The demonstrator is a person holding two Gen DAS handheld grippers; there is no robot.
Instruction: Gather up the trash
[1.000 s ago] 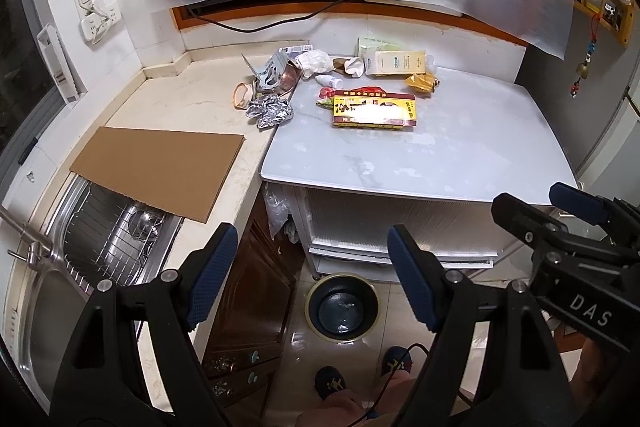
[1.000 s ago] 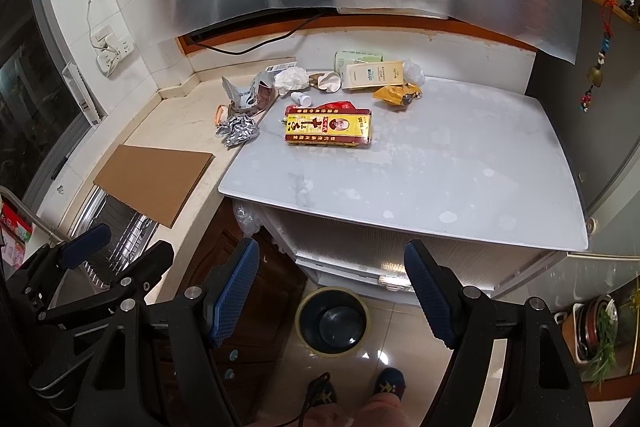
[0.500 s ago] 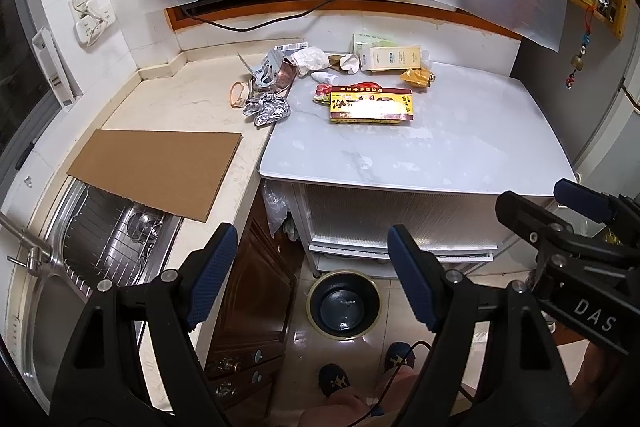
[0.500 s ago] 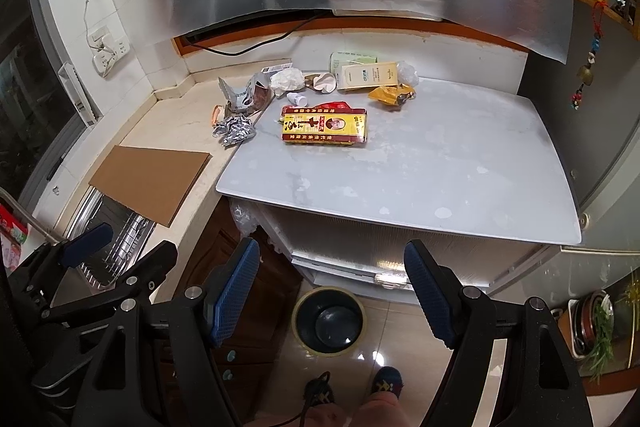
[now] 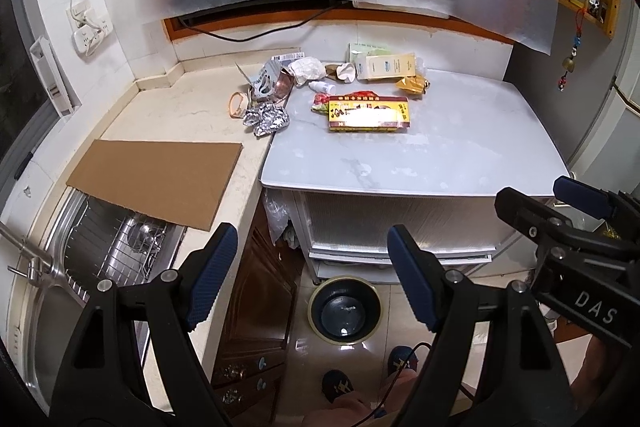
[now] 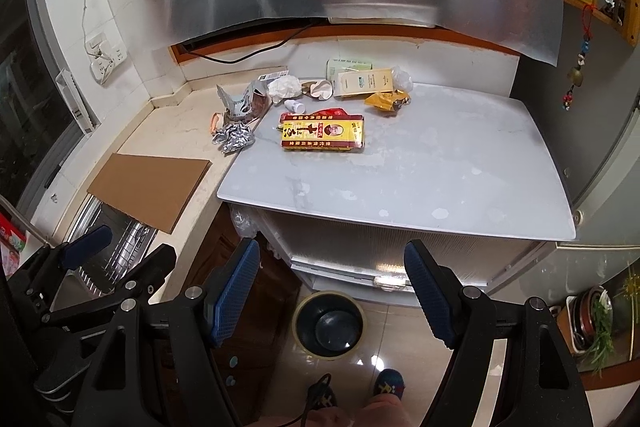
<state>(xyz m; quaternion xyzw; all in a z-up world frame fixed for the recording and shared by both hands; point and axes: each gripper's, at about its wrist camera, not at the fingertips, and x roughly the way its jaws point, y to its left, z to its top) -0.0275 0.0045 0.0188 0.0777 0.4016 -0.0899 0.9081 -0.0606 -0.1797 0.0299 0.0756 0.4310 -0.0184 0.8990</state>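
Trash lies at the back of the white table (image 5: 420, 155): a red and yellow box (image 5: 368, 113) (image 6: 322, 132), crumpled foil (image 5: 266, 121) (image 6: 233, 139), a torn silver packet (image 5: 266, 83), a white paper wad (image 5: 307, 68), a pale carton (image 5: 386, 66) and a yellow wrapper (image 5: 412, 85). A dark bin (image 5: 345, 308) (image 6: 329, 325) stands on the floor below. My left gripper (image 5: 312, 279) and right gripper (image 6: 332, 297) are both open and empty, held high above the floor, well short of the trash.
A brown cardboard sheet (image 5: 156, 177) lies on the beige counter, partly over the steel sink (image 5: 116, 251). A wooden cabinet (image 5: 256, 307) stands under the counter. My feet (image 5: 368, 375) are on the tiled floor. A grey wall (image 5: 560, 75) stands right of the table.
Both grippers have drawn back and up slightly, so the table and trash look a little farther away. Both stay open and empty.
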